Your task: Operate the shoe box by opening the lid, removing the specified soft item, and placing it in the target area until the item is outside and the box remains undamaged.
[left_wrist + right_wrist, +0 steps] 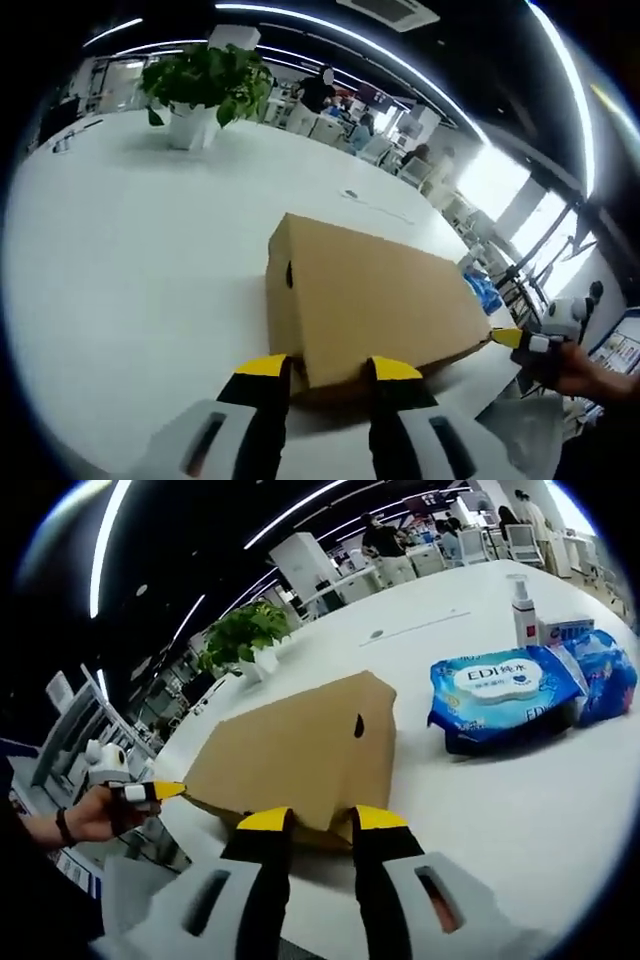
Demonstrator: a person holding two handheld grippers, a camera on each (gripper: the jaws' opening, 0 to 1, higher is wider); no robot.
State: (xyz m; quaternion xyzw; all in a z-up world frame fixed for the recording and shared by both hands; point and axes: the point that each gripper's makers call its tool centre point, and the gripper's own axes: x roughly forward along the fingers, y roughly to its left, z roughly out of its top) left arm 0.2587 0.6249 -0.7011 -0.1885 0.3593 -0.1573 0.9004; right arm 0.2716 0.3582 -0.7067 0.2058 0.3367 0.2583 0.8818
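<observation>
The closed shoe box (370, 300) is seen lying on the white surface (130, 270). Left tool (330, 372) and right tool (320, 822) are held parted at opposite near lid edges, apparently for lifting.

Right tongs (318, 820) straddle the shoe box (300, 750) lid edge.

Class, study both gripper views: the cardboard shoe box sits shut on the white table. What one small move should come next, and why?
Probably lift the lid's near edge slightly with both grippers. The shoe box is closed, and the left gripper and right gripper each sit with yellow tips astride a corner of the lid at opposite ends of that edge. A gentle, even raise should open it without tearing the cardboard.
</observation>
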